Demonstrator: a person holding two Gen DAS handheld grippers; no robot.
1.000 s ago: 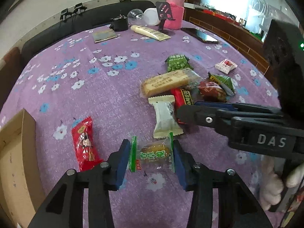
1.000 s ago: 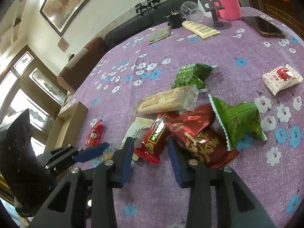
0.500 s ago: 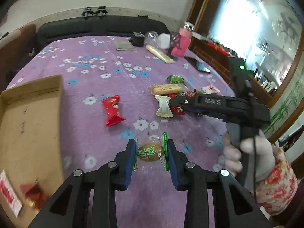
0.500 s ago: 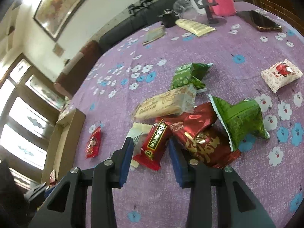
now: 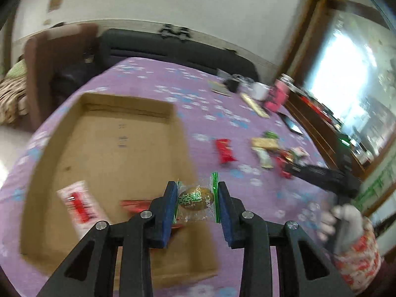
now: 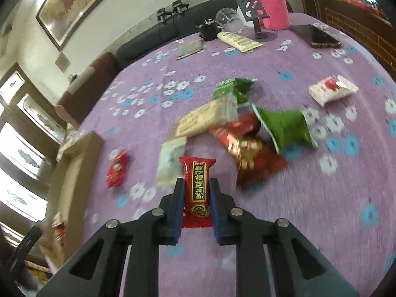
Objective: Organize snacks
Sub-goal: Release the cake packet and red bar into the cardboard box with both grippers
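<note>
With our left gripper (image 5: 197,204) pinching the clear green-edged candy wrapper (image 5: 196,201) over the shallow cardboard box's (image 5: 81,128) rim and our right gripper (image 6: 197,201) clamping the red bar packet (image 6: 198,185), an early release could drop the candy outside.

The left gripper (image 5: 198,201) is a black plastic frame of angular struts with triangular cut-outs, its linkages pinned by round silver screws, and each finger (image 5: 170,208) is faced with a dark blue pad. The right gripper (image 6: 197,201) has the same build: black struts, silver screw heads, blue-padded fingers (image 6: 178,205). In the left wrist view the right tool's body shows as a long black bar with a small green light near its far end. The right hand (image 5: 340,225) on its handle wears a pale glove, with a red-and-white patterned sleeve at the wrist.
</note>
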